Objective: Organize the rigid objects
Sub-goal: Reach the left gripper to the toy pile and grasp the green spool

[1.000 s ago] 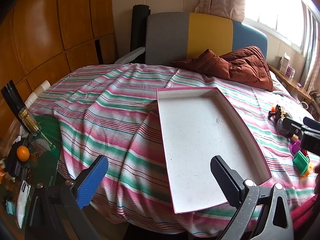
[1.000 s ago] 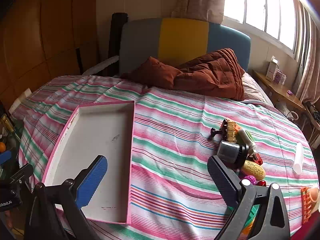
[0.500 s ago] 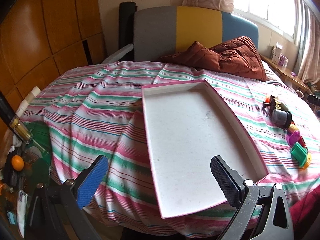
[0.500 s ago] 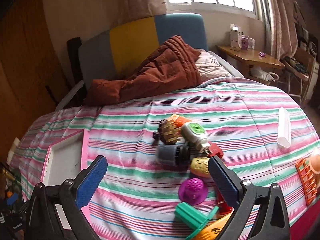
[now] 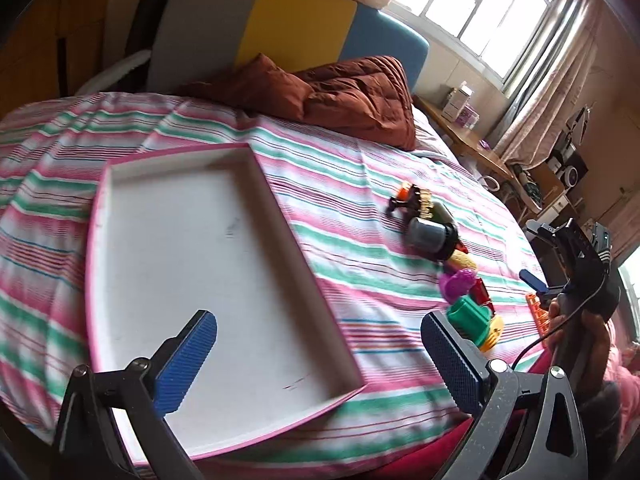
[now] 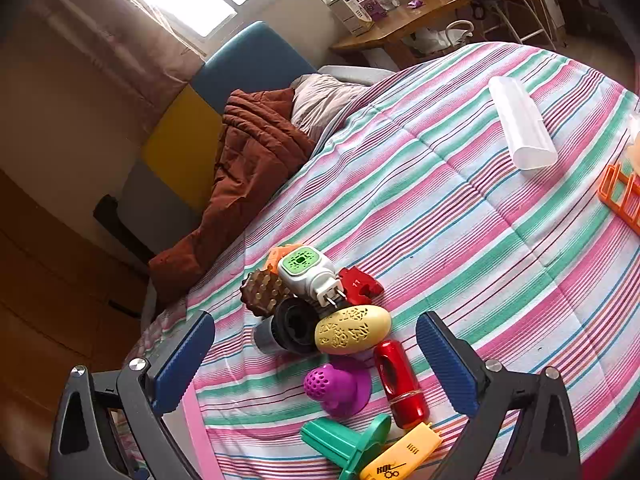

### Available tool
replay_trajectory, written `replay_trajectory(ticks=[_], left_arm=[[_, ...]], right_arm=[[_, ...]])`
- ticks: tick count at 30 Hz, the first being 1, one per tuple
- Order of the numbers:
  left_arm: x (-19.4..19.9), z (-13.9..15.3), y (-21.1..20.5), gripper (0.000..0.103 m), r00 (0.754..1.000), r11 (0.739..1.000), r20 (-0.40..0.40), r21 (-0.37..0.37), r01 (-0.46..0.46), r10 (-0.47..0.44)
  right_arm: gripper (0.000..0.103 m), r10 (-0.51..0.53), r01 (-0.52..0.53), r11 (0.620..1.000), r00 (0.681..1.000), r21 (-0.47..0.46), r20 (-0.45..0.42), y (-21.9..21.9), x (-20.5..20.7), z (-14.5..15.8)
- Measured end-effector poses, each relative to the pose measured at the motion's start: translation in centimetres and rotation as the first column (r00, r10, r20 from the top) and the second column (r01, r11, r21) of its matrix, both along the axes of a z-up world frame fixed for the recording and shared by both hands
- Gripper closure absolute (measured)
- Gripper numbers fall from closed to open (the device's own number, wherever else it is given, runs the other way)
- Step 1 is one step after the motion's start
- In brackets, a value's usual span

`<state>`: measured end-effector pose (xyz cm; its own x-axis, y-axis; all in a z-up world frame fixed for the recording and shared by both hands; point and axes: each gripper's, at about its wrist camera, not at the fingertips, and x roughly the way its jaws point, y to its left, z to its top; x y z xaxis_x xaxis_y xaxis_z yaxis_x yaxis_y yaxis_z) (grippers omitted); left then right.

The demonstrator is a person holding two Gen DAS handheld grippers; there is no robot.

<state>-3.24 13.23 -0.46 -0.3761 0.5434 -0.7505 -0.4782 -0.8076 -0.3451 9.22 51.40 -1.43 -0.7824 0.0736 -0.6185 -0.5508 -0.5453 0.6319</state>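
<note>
A white tray with a pink rim [image 5: 280, 216] lies empty on the striped bedspread. My left gripper [image 5: 320, 346] hovers open over its near end, holding nothing. To the tray's right is a pile of small rigid toys [image 5: 436, 236]. My right gripper [image 6: 316, 344] is open just above that pile. Between and around its fingers are a yellow egg-shaped case [image 6: 352, 330], a dark cylinder [image 6: 288, 328], a purple knob [image 6: 336, 386] and a red capsule [image 6: 400, 384]. A white plug with a green top [image 6: 308, 272] lies behind them.
A green piece [image 6: 344, 444] and a yellow piece [image 6: 400, 460] lie at the bed's near edge. A translucent tube [image 6: 520, 124] and an orange rack [image 6: 624, 196] lie far right. A brown quilt [image 5: 352, 96] is bunched by the headboard. A hand [image 5: 576, 328] holds the right tool.
Both views have swung right. My right gripper has moved from beside the tray to just above the toy pile. My left gripper stays open over the tray's near end.
</note>
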Motion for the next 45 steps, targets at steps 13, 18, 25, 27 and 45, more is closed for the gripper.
replay_trajectory(ticks=[13,18,25,27,45], left_arm=[[1.3,-2.4,14.6,0.0,0.902,0.9,0.021,-0.06,0.433,-0.432],[2.2,-2.9,19.0,0.0,0.835,0.835,0.055,-0.013,0.549,-0.548],[2.4,-4.8,23.6,0.001,0.782,0.788,0.133,-0.012,0.615,-0.609],[2.6,-5.4,24.5,0.001,0.764,0.77,0.147,-0.025,0.638,-0.629],[2.1,-7.7,24.6,0.043,0.775,0.759,0.113,-0.161,0.631,-0.621]], right_arm=[[0.0,-0.004,-0.001,0.999,0.995,-0.044,-0.098,0.4,0.8,0.4],[0.0,0.012,-0.016,0.999,0.995,-0.038,-0.099,0.2,0.7,0.5],[0.0,-0.001,-0.007,0.998,0.992,-0.066,-0.124,0.5,1.1,0.3],[0.0,-0.007,-0.002,0.997,0.992,-0.076,-0.127,0.7,1.2,0.2],[0.0,-0.081,0.072,0.994,0.99,-0.083,-0.116,1.5,2.1,0.0]])
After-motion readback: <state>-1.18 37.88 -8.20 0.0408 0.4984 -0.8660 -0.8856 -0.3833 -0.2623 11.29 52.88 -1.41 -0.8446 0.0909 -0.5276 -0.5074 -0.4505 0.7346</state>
